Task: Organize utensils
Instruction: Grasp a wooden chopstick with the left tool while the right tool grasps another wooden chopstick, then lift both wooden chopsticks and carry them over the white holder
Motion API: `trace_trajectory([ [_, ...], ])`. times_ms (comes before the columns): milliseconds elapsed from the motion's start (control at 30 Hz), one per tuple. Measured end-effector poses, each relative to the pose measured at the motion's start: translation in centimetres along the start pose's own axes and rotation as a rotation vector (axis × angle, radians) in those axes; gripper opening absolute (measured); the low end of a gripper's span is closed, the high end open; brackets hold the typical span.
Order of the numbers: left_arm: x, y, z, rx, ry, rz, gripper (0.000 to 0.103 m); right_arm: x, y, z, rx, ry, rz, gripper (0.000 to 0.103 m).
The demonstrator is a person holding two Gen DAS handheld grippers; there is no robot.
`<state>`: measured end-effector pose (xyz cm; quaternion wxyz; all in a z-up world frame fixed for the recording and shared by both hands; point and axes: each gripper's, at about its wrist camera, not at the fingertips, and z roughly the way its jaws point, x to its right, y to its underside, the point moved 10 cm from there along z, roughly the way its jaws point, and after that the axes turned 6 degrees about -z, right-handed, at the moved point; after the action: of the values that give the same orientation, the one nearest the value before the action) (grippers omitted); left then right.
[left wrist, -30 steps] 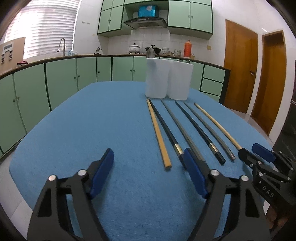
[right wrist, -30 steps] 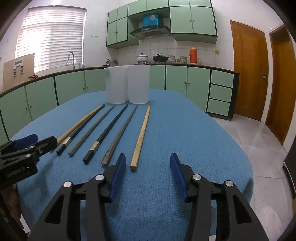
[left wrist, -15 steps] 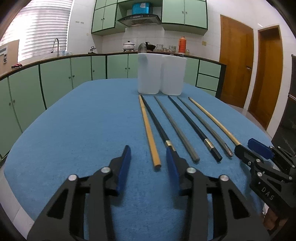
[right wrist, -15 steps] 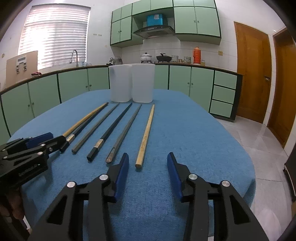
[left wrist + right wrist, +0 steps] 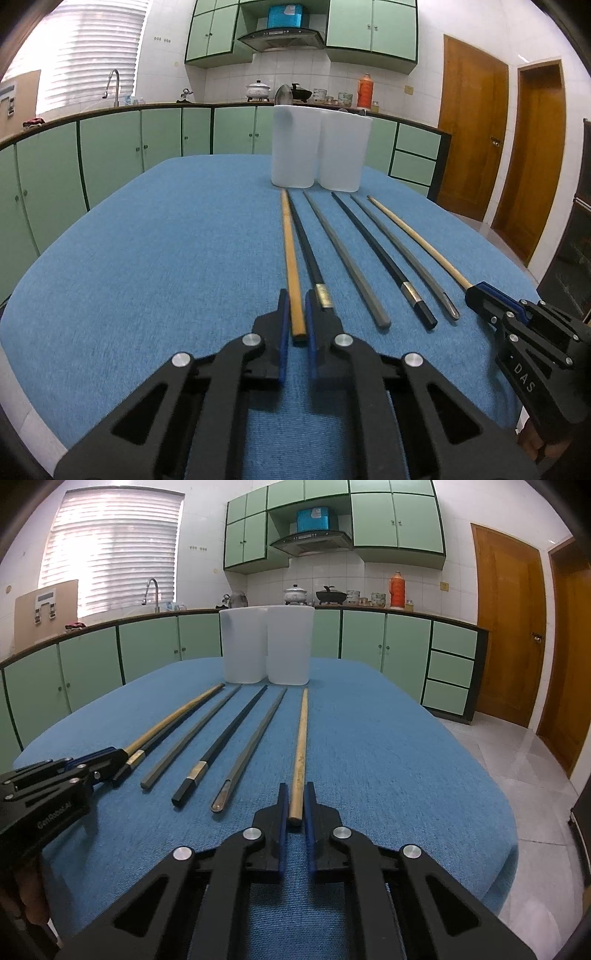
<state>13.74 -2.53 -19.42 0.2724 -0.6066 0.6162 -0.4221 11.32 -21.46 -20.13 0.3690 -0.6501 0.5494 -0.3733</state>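
Lying in a row on the blue tablecloth are six chopsticks, all pointing lengthwise toward two white containers that are standing side by side, touching, at the far end.

- Item 1: the left wooden chopstick is lying at the left edge of the row. The left gripper is clamping its near end, blue pads pressing against both sides, with the stick still resting on the cloth.
- Item 2: a black chopstick with a brass band is lying just beside item 1, almost touching it, its near end passing behind the left gripper's right finger.
- Item 3: a grey chopstick is lying next in the row.
- Item 4: a black chopstick with a silver band is lying beside it.
- Item 5: a grey metal chopstick is lying further right.
- Item 6: the right wooden chopstick is lying at the right edge of the row. The right gripper is closing its jaws on the near end, the stick sitting between the pads, which are appearing to meet its sides.

Both grippers are pointing slightly downward toward the containers, well apart from each other.
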Motion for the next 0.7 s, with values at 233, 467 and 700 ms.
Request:
trace_trajectory([
  [233,-0.1,-1.4,-1.4,0.037,-0.011,0.024,0.006,0.8,-0.8,-1.0,0.024,0.023,-0.003,0.007],
  [467,0.1,-5.0,-4.2,0.132,-0.031,0.067,0.006,1.7,-3.3,-3.0,0.079,0.039,-0.022,0.007],
  [700,0.7,-8.9,-6.4,0.22,-0.005,0.086,0.006,3.0,-7.4,-5.3,0.149,0.017,-0.013,0.007],
])
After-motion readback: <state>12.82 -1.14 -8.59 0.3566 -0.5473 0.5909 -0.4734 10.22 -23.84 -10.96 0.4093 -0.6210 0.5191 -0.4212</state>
